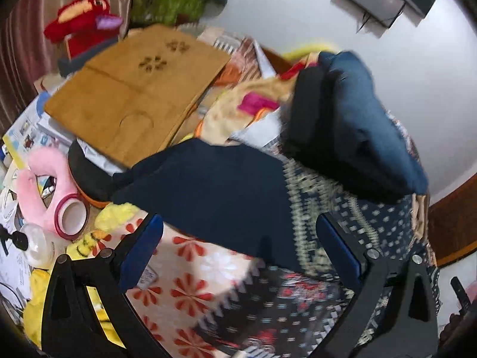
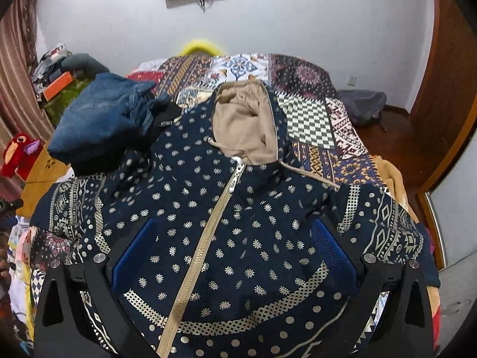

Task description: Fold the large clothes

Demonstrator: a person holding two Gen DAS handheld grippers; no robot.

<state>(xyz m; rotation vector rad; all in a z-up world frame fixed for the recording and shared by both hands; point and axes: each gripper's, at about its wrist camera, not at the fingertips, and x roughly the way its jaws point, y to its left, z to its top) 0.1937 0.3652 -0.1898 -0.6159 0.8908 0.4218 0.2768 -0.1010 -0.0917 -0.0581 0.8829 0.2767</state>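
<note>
Here, hoodie spread beneath right hand-held gripper

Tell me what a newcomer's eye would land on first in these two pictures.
Probably the navy patterned hooded jacket, laid front up on the patchwork bedspread with its tan zipper closed, below the open right gripper. Next, the folded blue denim pile beside its hood, and the wooden lap tray amid clutter ahead of the open left gripper.

White wall, wooden door
</note>
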